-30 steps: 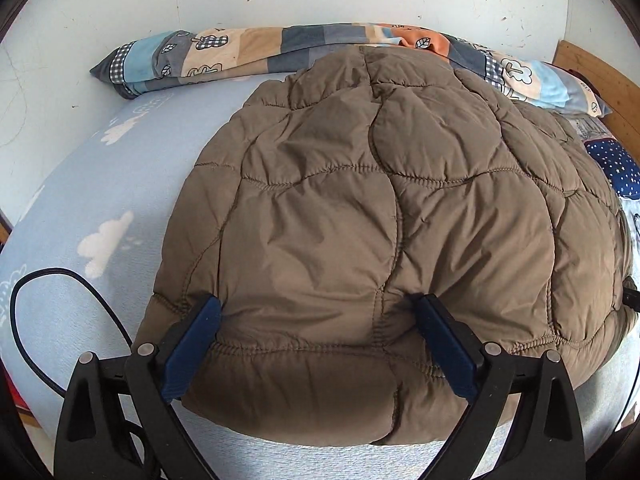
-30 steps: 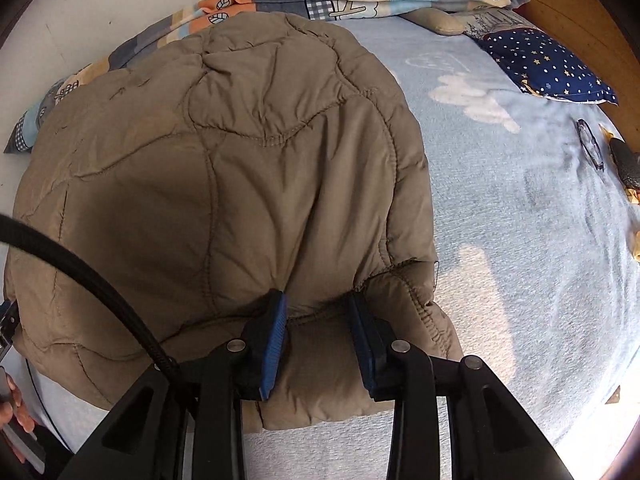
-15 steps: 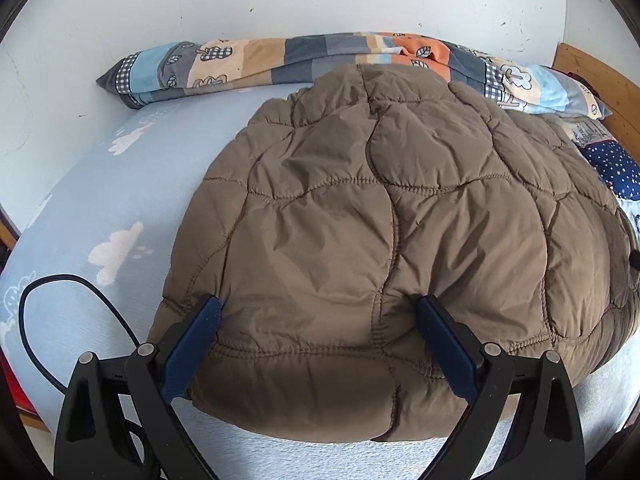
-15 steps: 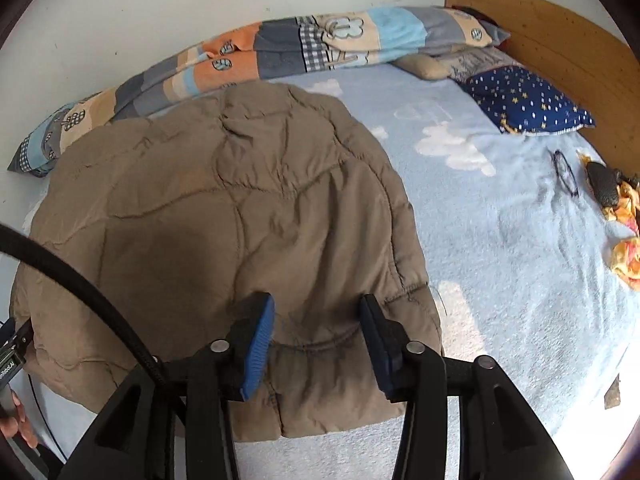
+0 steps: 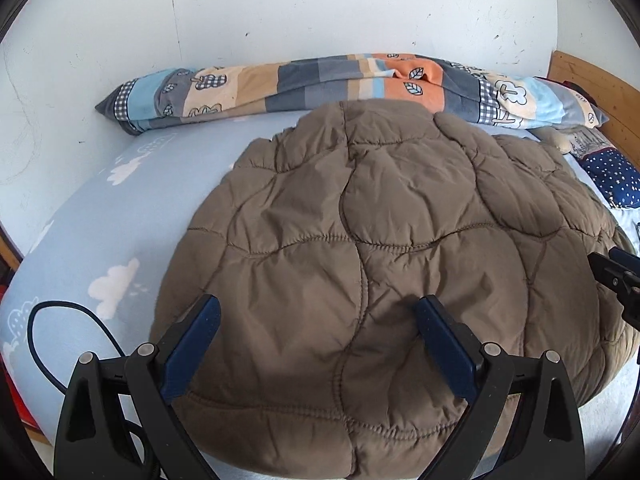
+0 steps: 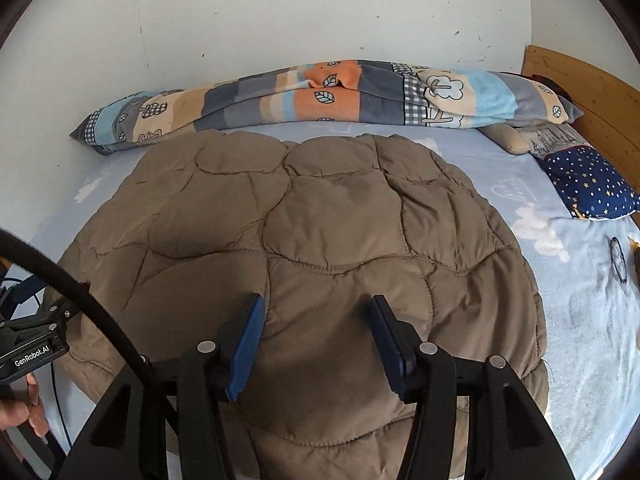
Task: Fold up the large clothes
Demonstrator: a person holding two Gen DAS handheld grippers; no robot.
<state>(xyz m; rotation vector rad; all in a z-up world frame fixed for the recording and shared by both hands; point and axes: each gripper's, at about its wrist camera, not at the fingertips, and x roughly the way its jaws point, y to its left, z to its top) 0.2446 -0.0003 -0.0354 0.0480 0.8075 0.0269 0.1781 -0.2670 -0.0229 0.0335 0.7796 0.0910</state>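
A brown quilted jacket point(image 5: 360, 220) lies folded into a rounded bundle on the light blue bed sheet point(image 5: 100, 240). My left gripper point(image 5: 316, 308) hovers over the jacket's near edge, open wide, its blue pads clear of the fabric. My right gripper point(image 6: 318, 304) hangs over the near part of the jacket point(image 6: 320, 220). Its jaws are opening and nothing is pinched between them. The right gripper point(image 5: 616, 276) shows at the right edge of the left wrist view. The left gripper point(image 6: 24, 332) shows at the left edge of the right wrist view.
A patchwork blanket roll point(image 6: 320, 96) lies along the white wall behind the jacket. To the right are a navy starred pillow point(image 6: 588, 184), glasses point(image 6: 618, 260) on the sheet and a wooden headboard point(image 6: 580, 80). A black cable point(image 5: 60, 320) loops at left. A person's hand point(image 6: 20, 412) shows.
The right gripper let go of the jacket's near edge, opened and drew back and up, so more of the bed shows. The left gripper rose slightly and stayed open.
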